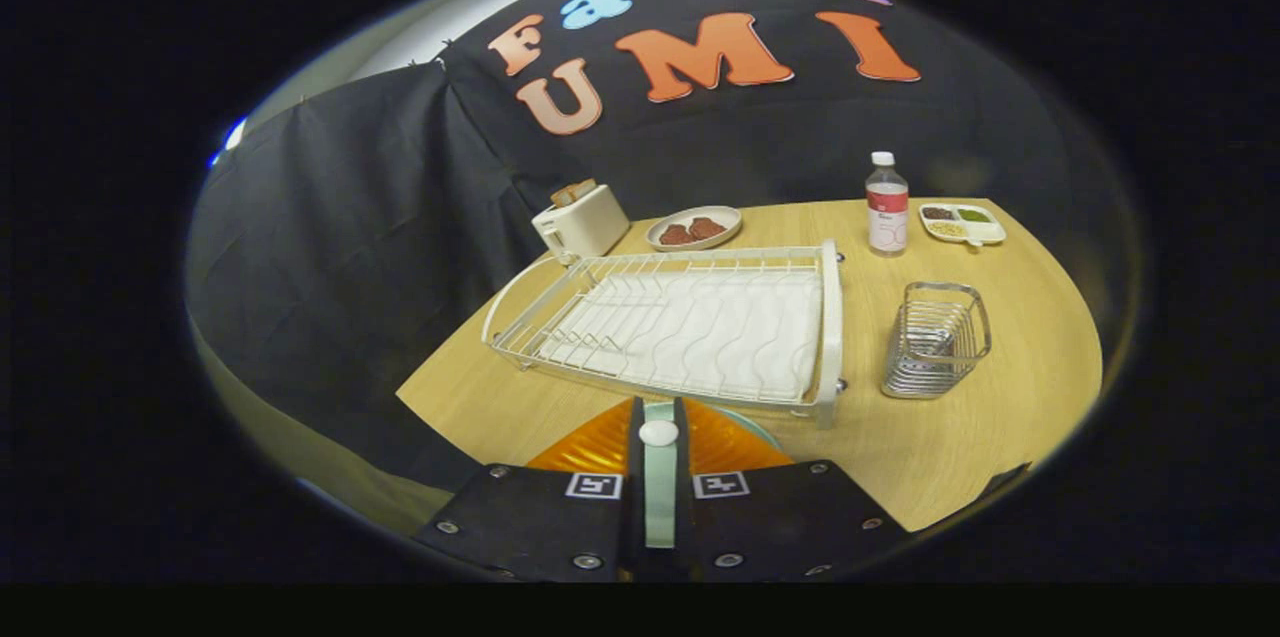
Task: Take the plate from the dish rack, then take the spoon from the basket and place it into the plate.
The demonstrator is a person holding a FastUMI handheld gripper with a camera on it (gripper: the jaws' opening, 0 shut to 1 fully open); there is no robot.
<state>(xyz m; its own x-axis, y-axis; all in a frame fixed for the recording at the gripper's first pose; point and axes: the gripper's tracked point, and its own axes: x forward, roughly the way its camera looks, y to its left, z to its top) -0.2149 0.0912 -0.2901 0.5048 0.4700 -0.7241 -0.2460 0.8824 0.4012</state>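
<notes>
Clamped edge-on between the fingers of the gripper (659, 417) at bottom centre, the plate (745, 425) is facing the wire basket (936, 339), lying ahead to the right.

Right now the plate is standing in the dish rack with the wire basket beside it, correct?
Not quite. In the gripper view the dish rack holds no plate; the plate is clamped edge-on between the fingers of the gripper, just short of the rack. The wire basket does stand beside the rack.
</notes>
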